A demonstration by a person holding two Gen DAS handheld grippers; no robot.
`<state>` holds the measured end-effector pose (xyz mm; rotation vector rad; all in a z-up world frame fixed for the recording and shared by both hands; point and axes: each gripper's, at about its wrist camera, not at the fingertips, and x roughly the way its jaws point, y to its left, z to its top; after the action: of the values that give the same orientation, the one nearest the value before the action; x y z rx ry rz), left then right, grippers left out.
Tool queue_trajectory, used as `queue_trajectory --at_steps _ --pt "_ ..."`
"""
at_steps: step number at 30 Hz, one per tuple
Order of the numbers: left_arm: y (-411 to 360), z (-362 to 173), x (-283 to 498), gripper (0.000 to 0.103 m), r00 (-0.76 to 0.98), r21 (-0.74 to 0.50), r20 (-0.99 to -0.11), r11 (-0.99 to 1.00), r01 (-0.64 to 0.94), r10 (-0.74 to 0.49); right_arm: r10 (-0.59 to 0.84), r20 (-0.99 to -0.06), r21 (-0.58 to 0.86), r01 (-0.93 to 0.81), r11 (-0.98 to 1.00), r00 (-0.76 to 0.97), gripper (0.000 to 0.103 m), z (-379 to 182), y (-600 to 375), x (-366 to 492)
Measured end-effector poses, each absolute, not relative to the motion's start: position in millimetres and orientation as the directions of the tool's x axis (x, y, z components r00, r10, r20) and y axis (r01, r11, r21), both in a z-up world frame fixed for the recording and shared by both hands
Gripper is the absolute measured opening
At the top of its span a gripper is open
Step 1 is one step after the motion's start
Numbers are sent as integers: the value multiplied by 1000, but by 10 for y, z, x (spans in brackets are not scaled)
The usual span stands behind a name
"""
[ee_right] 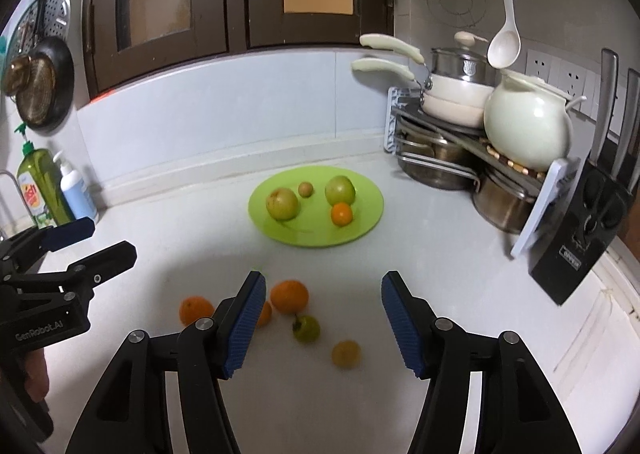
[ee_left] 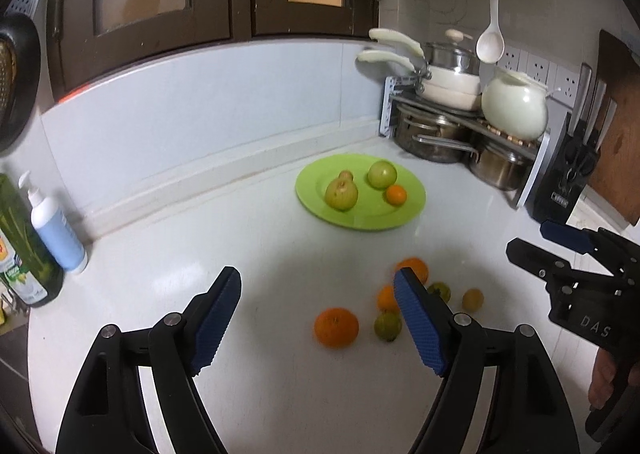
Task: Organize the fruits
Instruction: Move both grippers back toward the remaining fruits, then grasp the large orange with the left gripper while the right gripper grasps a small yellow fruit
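Plate: a lime-green plate (ee_right: pixel 360 228) lay on the white surface (ee_right: pixel 440 262) toward the back wall, near a rack of pots (ee_right: pixel 452 158).
On the plate: two large yellow-green fruits (ee_right: pixel 282 204) (ee_right: pixel 340 191), one small orange (ee_right: pixel 341 214) touching the right-hand green fruit, and a small brownish fruit (ee_right: pixel 305 189) between the two green ones.
Loose fruit: a cluster sat on the surface in front of the plate, well apart from it. It held a large orange (ee_left: pixel 336 327), a second large orange (ee_right: pixel 289 296), a smaller orange (ee_left: pixel 386 298) half hidden by a finger, two greenish fruits (ee_left: pixel 387 327) (ee_left: pixel 440 291), and a small yellowish fruit (ee_right: pixel 346 354). The blur left the kinds of the small ones uncertain.
Left gripper: the left gripper (ee_left: pixel 318 316) pointed down at the surface above the loose cluster, its blue-padded fingers (ee_left: pixel 218 318) spread wide with nothing clamped. The large orange showed in the gap between them, untouched.
Right gripper: the right gripper (ee_right: pixel 322 324) hovered beside it at a like downward tilt, fingers (ee_right: pixel 402 328) apart and empty. One greenish fruit and the yellowish fruit lay in view between them on the surface below.
Hand: part of a hand (ee_left: pixel 604 378) gripped the right tool's handle at the edge of the left wrist view.
Corner: a knife block (ee_right: pixel 580 238) stood right of the pot rack.
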<state>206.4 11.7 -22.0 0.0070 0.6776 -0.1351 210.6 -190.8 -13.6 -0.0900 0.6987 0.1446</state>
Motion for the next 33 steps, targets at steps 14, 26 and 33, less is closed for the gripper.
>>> queue_trajectory --at_steps 14,26,33 --pt "97 -782 2116 79 657 -14 -747 990 138 -102 54 -733 -58 -142 988 678 61 -559 -1955 2132" --pt "-11 -1137 2403 78 602 9 -793 986 165 -93 56 -810 -4 -101 995 584 61 -992 -2081 2306" --pt "-47 -1214 2534 78 596 16 -796 981 191 -104 42 -818 -2 -75 997 574 60 -1111 -2124 2383"
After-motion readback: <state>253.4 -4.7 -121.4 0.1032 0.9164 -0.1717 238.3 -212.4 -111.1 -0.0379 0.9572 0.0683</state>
